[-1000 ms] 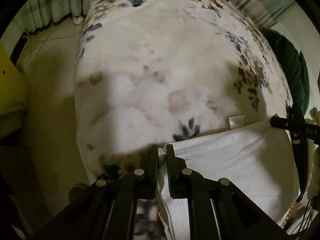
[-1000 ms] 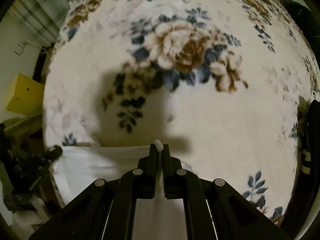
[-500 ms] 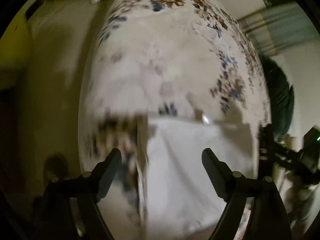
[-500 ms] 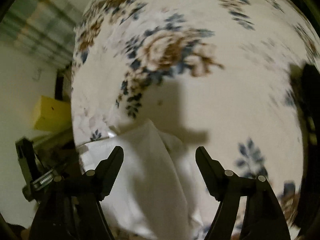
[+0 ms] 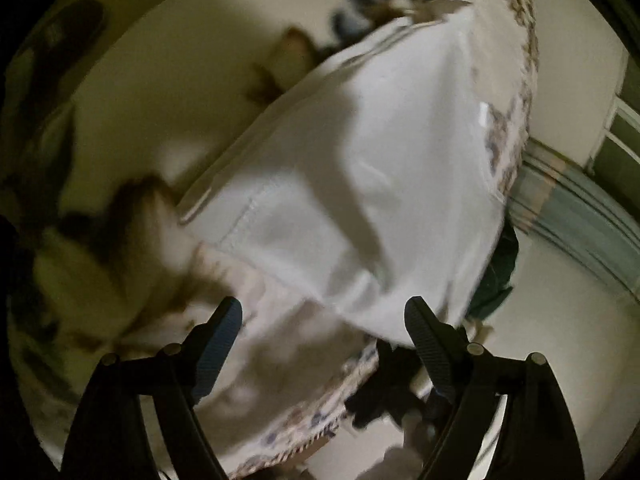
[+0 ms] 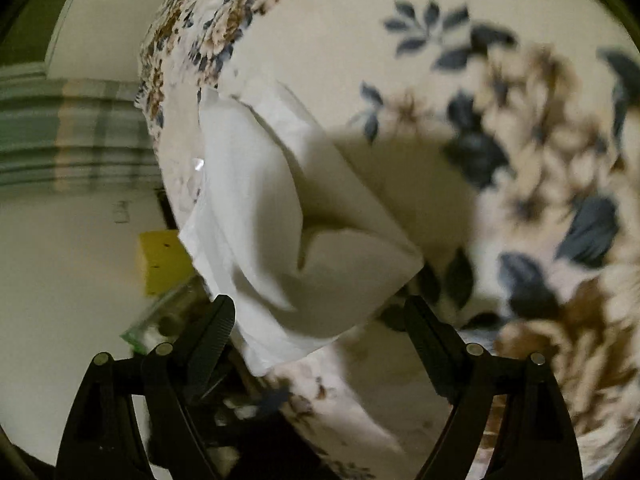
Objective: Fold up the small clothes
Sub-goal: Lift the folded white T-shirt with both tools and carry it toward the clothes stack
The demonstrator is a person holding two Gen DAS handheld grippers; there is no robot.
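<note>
A white folded garment (image 5: 360, 184) lies on the floral bedspread (image 5: 120, 280) near the bed's edge. It also shows in the right wrist view (image 6: 280, 220), rumpled, with a raised fold in the middle. My left gripper (image 5: 322, 320) is open and empty, held above the garment's near edge. My right gripper (image 6: 320, 316) is open and empty, just above the garment's near corner. Both views are tilted and blurred.
The floral bedspread (image 6: 520, 160) covers the whole bed. A yellow box (image 6: 160, 260) stands on the floor beside the bed. Striped curtains (image 5: 580, 216) hang at the wall. A dark green object (image 5: 496, 276) lies past the bed's edge.
Both grippers were shut on the garment's edge one second ago. They have opened, let it go, and swung away, tilting both views. The garment now lies loose on the bed.
</note>
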